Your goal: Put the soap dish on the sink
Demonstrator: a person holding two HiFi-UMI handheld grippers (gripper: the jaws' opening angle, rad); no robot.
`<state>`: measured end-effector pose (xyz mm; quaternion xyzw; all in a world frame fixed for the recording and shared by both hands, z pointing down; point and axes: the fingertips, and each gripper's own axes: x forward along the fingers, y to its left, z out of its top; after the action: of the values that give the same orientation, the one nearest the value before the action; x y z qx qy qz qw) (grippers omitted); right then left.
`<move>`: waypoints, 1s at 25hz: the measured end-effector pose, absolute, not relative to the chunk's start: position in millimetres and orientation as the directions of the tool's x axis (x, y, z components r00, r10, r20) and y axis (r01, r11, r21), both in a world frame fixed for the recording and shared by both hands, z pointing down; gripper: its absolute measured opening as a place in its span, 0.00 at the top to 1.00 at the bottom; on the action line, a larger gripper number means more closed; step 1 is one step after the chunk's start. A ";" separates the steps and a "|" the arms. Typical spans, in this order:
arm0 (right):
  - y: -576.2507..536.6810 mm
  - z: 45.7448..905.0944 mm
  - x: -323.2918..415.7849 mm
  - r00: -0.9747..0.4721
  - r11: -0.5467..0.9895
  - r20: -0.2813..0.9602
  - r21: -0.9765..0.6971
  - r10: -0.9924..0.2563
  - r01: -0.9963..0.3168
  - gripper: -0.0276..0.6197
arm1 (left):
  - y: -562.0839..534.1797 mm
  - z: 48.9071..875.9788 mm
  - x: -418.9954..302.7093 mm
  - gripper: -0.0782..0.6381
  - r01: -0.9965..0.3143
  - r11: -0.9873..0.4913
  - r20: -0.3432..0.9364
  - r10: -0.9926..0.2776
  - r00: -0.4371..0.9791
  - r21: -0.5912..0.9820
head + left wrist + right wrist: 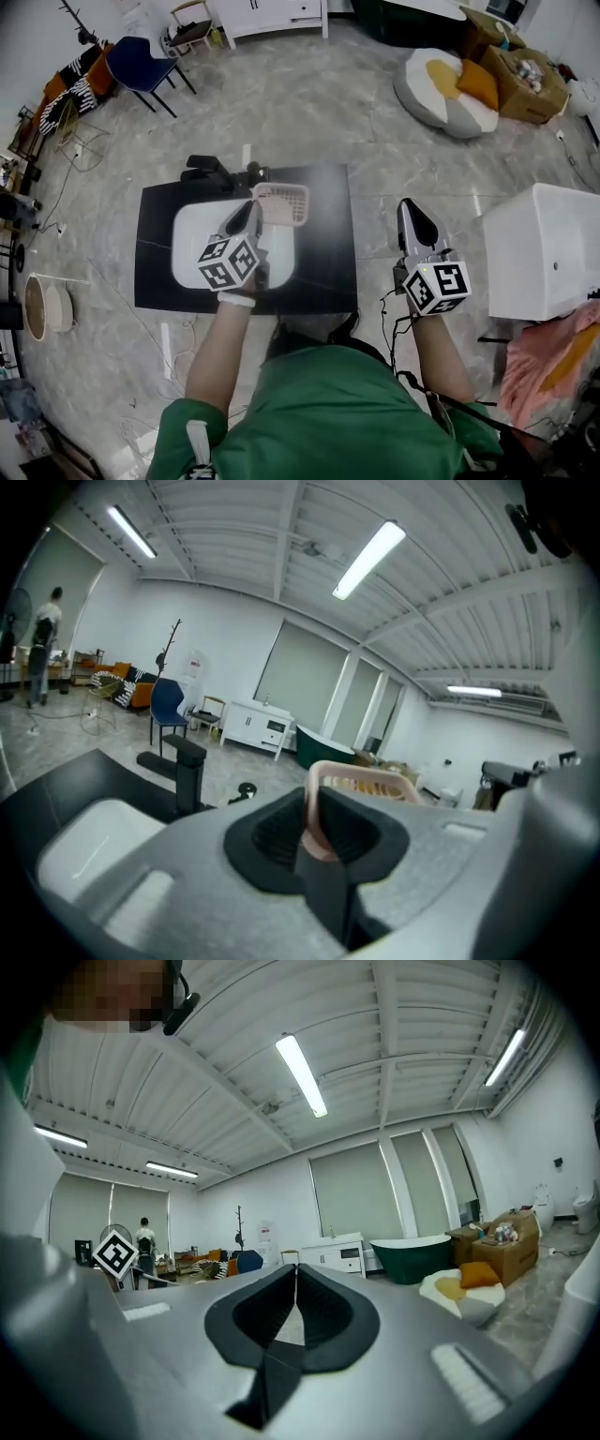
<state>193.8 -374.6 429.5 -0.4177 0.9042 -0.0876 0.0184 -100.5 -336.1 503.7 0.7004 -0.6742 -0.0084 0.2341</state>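
A pink slotted soap dish (281,203) hangs over the far right corner of the white sink basin (192,246), which is set in a black counter (323,267). My left gripper (251,215) is shut on the dish's near rim. In the left gripper view the pink dish (361,782) sticks up from between the closed jaws of the left gripper (314,825). My right gripper (413,220) is held to the right of the counter, above the floor. Its jaws are shut with nothing in them, as the right gripper (295,1302) shows in its own view.
A black faucet (214,174) stands at the counter's back edge, also seen as the faucet (183,771) in the left gripper view. A white tub (539,248) stands at the right. A blue chair (141,66) and a floor cushion (445,89) lie farther off.
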 end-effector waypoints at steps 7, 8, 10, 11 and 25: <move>-410.6 462.8 215.3 -0.652 0.621 0.083 -0.237 -0.754 -0.748 0.95 | -374.2 548.3 -80.0 0.83 -0.930 0.083 0.393 -0.917 0.069 0.358; -415.0 465.9 216.4 -0.648 0.615 0.090 -0.239 -0.756 -0.751 0.95 | -380.8 552.9 -79.8 0.83 -0.928 0.086 0.402 -0.913 0.073 0.363; -423.4 473.5 217.5 -0.639 0.603 0.103 -0.245 -0.763 -0.759 0.95 | -394.8 563.6 -81.4 0.83 -0.923 0.090 0.414 -0.907 0.080 0.375; -427.2 478.0 217.6 -0.633 0.596 0.111 -0.247 -0.766 -0.764 0.95 | -402.3 569.9 -83.5 0.83 -0.922 0.093 0.421 -0.903 0.080 0.376; -481.8 531.1 222.8 -0.541 0.498 0.257 -0.217 -0.801 -0.840 0.95 | -499.0 677.3 -104.9 0.83 -0.905 0.176 0.549 -0.833 0.073 0.386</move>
<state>222.8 -481.8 531.1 -0.4751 0.8632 -0.1595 -0.0609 -104.9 -499.0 677.3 0.6400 -0.6789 0.0512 0.3561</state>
